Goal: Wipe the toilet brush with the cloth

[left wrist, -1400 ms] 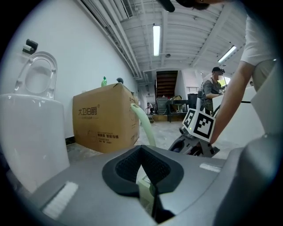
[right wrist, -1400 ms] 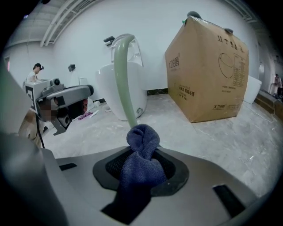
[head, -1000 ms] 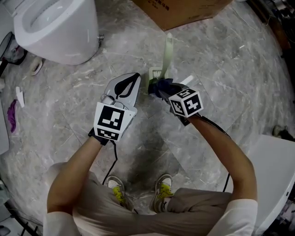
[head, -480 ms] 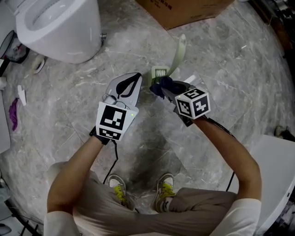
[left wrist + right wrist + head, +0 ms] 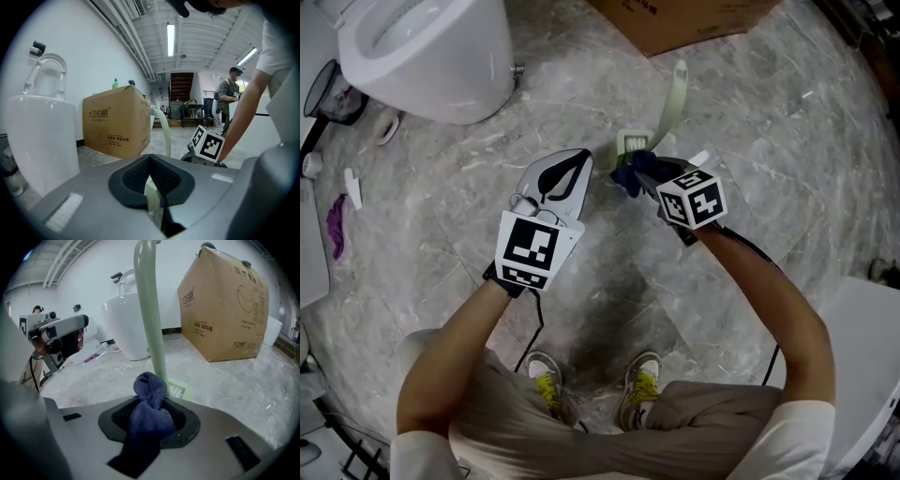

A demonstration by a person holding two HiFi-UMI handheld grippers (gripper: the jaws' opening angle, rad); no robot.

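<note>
A pale green toilet brush [image 5: 673,98] stands on the marble floor on its flat head [image 5: 631,143], its handle leaning away to the right. My right gripper [image 5: 645,173] is shut on a bunched dark blue cloth [image 5: 626,174]. In the right gripper view the cloth [image 5: 149,399] presses against the foot of the handle [image 5: 151,310]. My left gripper [image 5: 579,157] hovers just left of the brush head, apart from it, shut with nothing in it. The left gripper view shows the handle [image 5: 165,133] beyond the jaws.
A white toilet [image 5: 431,56] stands at the far left and a cardboard box [image 5: 694,19] at the far middle. Small litter and a purple scrap [image 5: 336,225] lie by the left edge. A white object [image 5: 862,347] fills the lower right. A person [image 5: 228,96] stands in the background.
The brush handle has tipped from upright to leaning right. My right gripper with the cloth has shifted slightly right and away along the brush. The left gripper has barely moved.
</note>
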